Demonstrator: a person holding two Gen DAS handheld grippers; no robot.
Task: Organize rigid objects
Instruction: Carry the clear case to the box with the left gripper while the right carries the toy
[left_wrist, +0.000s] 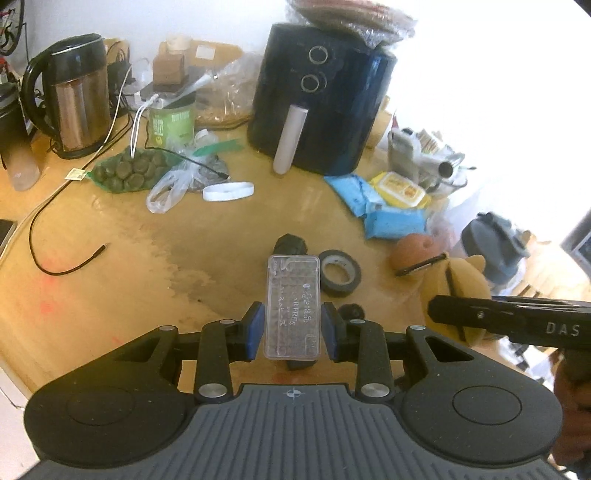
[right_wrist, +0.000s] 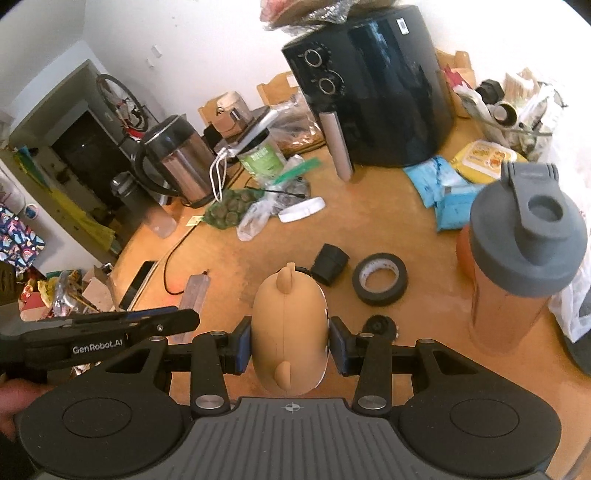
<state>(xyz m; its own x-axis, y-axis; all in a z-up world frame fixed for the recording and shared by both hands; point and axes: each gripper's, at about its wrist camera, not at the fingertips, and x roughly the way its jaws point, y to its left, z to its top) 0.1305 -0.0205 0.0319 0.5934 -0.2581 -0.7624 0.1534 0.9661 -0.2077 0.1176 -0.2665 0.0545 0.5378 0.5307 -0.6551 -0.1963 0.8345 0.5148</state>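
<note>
Centrally in the left wrist view, a clear plastic case (left_wrist: 292, 307) is being pinched by the left gripper (left_wrist: 292, 330), its long axis pointing up-frame toward the air fryer (left_wrist: 320, 99). Similarly, a tan bear-shaped toy (right_wrist: 290, 332) is being clamped lengthwise by the right gripper (right_wrist: 290, 347). Ahead, black tape roll (right_wrist: 379, 278) and shaker bottle (right_wrist: 517, 254) are crowding the wooden table (right_wrist: 424, 369).

Left gripper (left_wrist: 292, 332) fingers (left_wrist: 255, 331) flanking clear plastic case (left_wrist: 292, 308), black tape roll (left_wrist: 340, 272) just beyond, wooden table (left_wrist: 110, 258)

Tape roll (right_wrist: 380, 279) right of cap (right_wrist: 328, 264), before air fryer (right_wrist: 373, 92).
</note>
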